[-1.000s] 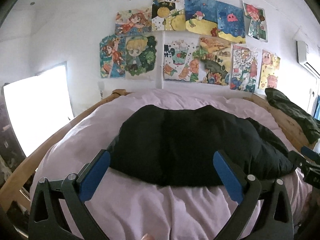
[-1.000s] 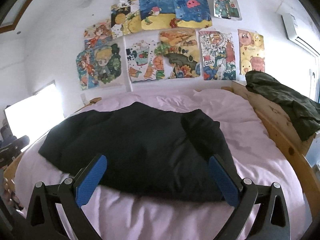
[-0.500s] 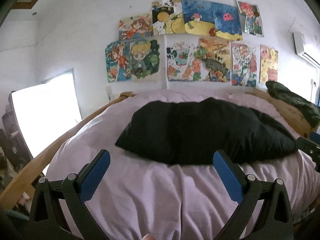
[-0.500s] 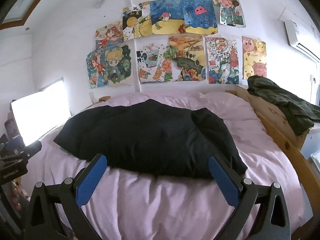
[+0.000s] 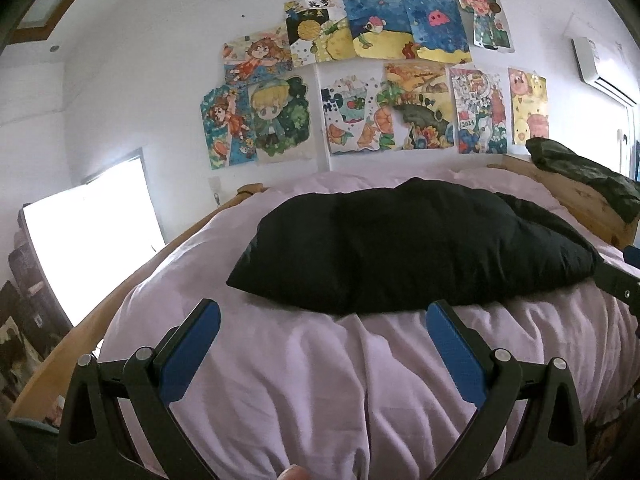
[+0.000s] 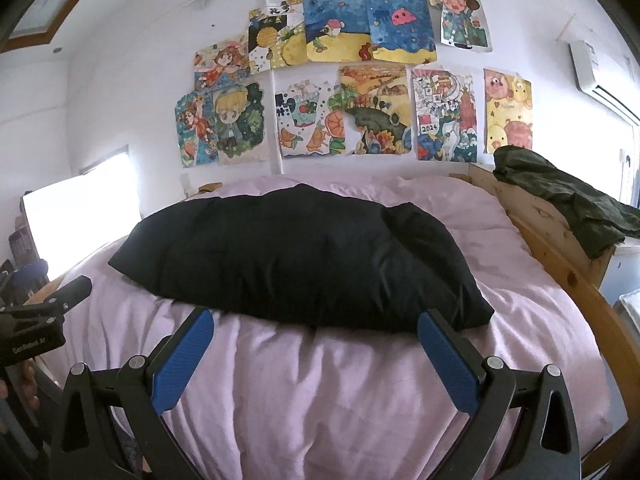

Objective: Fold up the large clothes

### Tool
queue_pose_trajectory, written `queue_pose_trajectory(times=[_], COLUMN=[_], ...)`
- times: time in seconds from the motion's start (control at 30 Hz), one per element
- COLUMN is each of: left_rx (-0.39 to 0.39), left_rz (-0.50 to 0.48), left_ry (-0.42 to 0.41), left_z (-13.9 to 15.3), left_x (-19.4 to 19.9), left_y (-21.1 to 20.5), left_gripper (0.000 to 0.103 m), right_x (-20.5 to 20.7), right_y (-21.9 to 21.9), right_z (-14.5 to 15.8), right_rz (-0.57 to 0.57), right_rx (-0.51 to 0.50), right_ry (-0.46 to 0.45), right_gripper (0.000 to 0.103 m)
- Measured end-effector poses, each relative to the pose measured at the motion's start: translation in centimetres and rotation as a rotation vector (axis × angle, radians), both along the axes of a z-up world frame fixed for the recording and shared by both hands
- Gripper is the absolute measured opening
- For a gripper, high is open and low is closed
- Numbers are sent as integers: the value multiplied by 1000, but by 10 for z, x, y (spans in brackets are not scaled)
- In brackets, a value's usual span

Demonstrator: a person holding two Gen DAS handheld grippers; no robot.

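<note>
Both tools (image 5: 323, 314) (image 6: 316, 322) withdrawn, black garment (image 6: 296, 256) farther

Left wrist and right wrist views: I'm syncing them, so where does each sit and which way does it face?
Left wrist: on the left tool, open, facing the bed, black garment and drawings wall; a fingertip shows at the bottom edge, the right tool at the right edge.
Right wrist: on the right tool, open, facing the same way from further right; the left tool shows at the left edge.
Shared: garment, bed, drawings, green clothing.
</note>
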State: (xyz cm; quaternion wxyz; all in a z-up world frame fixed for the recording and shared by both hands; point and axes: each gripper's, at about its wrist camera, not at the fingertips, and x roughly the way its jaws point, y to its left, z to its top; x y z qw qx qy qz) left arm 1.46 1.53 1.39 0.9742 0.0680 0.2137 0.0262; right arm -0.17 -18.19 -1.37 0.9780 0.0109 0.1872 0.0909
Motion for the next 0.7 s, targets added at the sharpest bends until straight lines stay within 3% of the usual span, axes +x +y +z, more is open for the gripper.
queue_pose_trajectory(times=[0.7], left_rx=[7], left_rz=[-9], left_ry=[7], left_z=[-4], left_x=[1], left_y=[-3], left_gripper=[101], right_x=[4], right_y=[3], right_z=[-9], right_rz=[5], right_rx=[4], right_ry=[25], right_gripper=[103])
